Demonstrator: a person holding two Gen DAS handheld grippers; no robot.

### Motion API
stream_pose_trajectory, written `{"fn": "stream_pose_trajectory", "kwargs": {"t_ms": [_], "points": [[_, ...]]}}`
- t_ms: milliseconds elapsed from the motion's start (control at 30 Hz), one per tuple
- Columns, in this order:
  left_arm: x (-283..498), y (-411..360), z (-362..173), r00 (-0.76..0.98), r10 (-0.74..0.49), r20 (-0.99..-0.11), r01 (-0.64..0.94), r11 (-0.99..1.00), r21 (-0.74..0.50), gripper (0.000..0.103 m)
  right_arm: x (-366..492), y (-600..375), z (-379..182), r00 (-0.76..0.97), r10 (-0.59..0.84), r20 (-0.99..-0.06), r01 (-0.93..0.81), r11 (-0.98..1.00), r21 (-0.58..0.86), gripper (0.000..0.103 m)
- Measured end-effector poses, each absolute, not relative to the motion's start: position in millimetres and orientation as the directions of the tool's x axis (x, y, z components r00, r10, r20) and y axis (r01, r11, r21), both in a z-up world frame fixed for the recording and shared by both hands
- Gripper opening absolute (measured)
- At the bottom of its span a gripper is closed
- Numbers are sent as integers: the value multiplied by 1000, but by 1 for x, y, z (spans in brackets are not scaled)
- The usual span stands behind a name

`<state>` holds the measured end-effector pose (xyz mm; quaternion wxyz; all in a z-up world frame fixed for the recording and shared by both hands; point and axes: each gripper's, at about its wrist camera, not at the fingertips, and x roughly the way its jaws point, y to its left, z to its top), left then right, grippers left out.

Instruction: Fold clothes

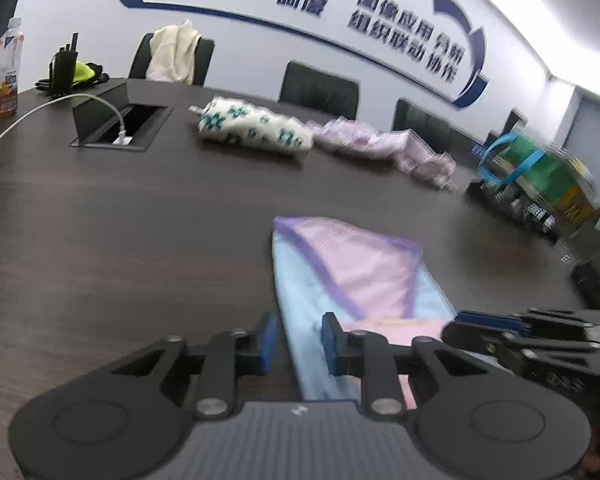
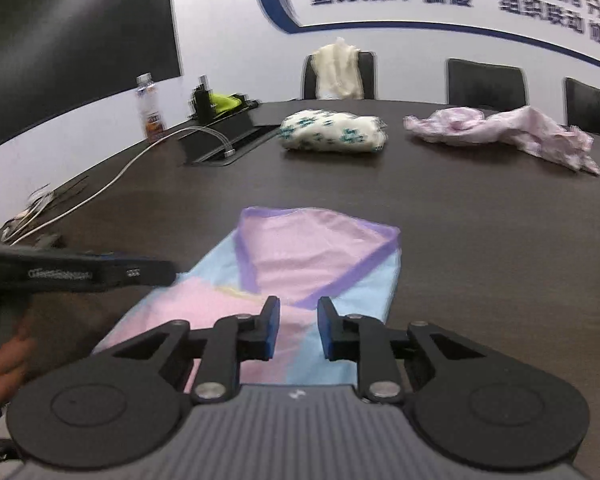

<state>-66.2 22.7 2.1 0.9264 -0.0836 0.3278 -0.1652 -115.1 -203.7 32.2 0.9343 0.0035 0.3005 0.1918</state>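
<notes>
A pink and light-blue garment (image 2: 300,264) with purple trim lies partly folded on the dark wooden worktop (image 2: 480,240), close in front of both grippers. Its upper pink panel is turned over the blue layer so that the purple edging forms a slanted corner.

The left gripper (image 1: 298,340) hangs low over the near end of the garment, at the blue edge. Its blue-padded fingers (image 1: 269,340) stand a little apart with the cloth visible between them, and they do not appear to press on it.

The right gripper (image 2: 299,330) hangs over the same near end, just beside the left one. Its jaws are likewise slightly spread with no fabric pinched, the pink and blue cloth showing through the gap. In the right wrist view the left gripper reaches in from the left edge, with part of a hand (image 2: 4,364) behind it.

Farther back on the worktop lie a rolled white cloth with green print (image 2: 334,130) and, to its right and apart from it, a crumpled pale pink garment (image 2: 504,132). A bottle (image 2: 150,108), a white cable (image 2: 112,178) running to an open socket box (image 2: 224,140), and black chairs (image 2: 486,84) stand at the far side, one with a cream cloth (image 2: 338,70) draped on its back.
</notes>
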Motion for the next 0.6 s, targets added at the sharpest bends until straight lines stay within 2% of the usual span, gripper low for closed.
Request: {"fn": "stream_pose_trajectory", "kwargs": {"t_ms": [33, 100, 233, 400, 533, 600], "points": [[-66, 22, 0, 740, -342, -580, 237, 939, -251, 8, -115, -199, 30, 734, 364, -573, -368, 923, 114, 21], [-68, 25, 0, 742, -350, -573, 227, 934, -275, 8, -113, -191, 22, 728, 340, -595, -367, 927, 80, 21], [-81, 37, 10, 762, -393, -515, 236, 909, -344, 9, -119, -195, 26, 757, 325, -566, -349, 934, 69, 21], [-103, 22, 22, 736, -495, -461, 352, 862, -365, 9, -131, -203, 38, 765, 336, -550, -348, 933, 86, 21], [-108, 9, 10, 701, -505, -504, 379, 862, -337, 9, -142, -203, 31, 741, 350, -573, -362, 927, 98, 12], [-108, 8, 5, 694, -504, -515, 380, 863, -333, 8, -143, -203, 21, 727, 339, -597, -351, 931, 102, 11]]}}
